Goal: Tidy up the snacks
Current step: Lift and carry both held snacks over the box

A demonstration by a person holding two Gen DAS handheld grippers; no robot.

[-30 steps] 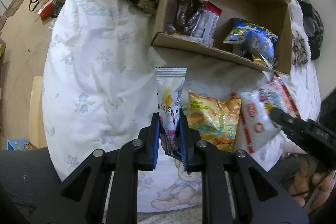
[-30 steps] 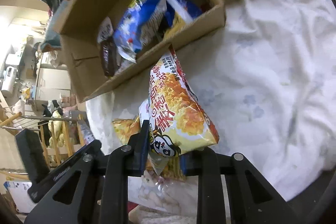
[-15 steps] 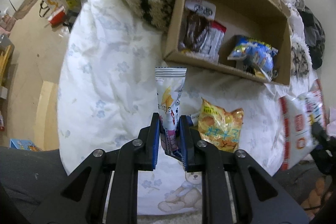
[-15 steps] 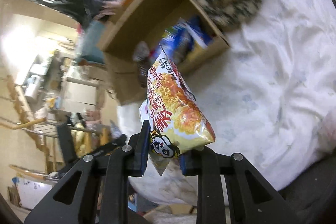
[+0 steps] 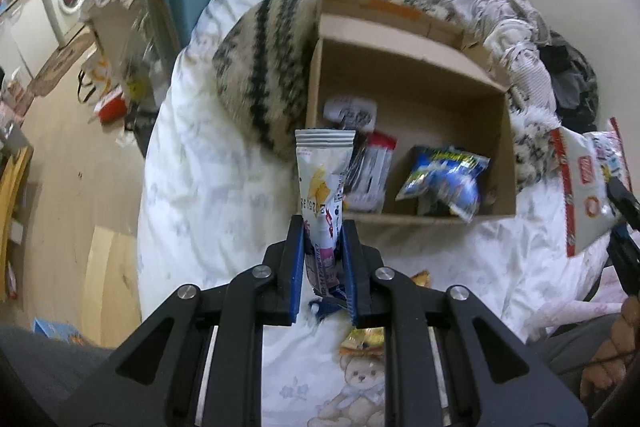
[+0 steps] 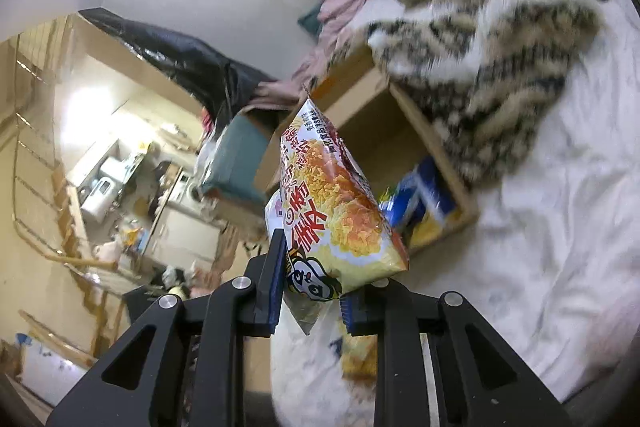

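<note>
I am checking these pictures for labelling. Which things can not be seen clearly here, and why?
- Orange snack bag, left wrist view: mostly hidden behind the left gripper.
- Dark packet in the cardboard box: covered partly by the held white packet.
- Blue bag, right wrist view: blurred, half hidden by the yellow noodle bag.
- Right gripper: the bag covers one finger.

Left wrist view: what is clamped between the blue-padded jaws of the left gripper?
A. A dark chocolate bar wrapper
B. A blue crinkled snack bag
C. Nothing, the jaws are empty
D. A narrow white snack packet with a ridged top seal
D: the narrow white snack packet stands upright, pinched in the left gripper, while the blue crinkled bag lies inside the brown cardboard box.
</note>
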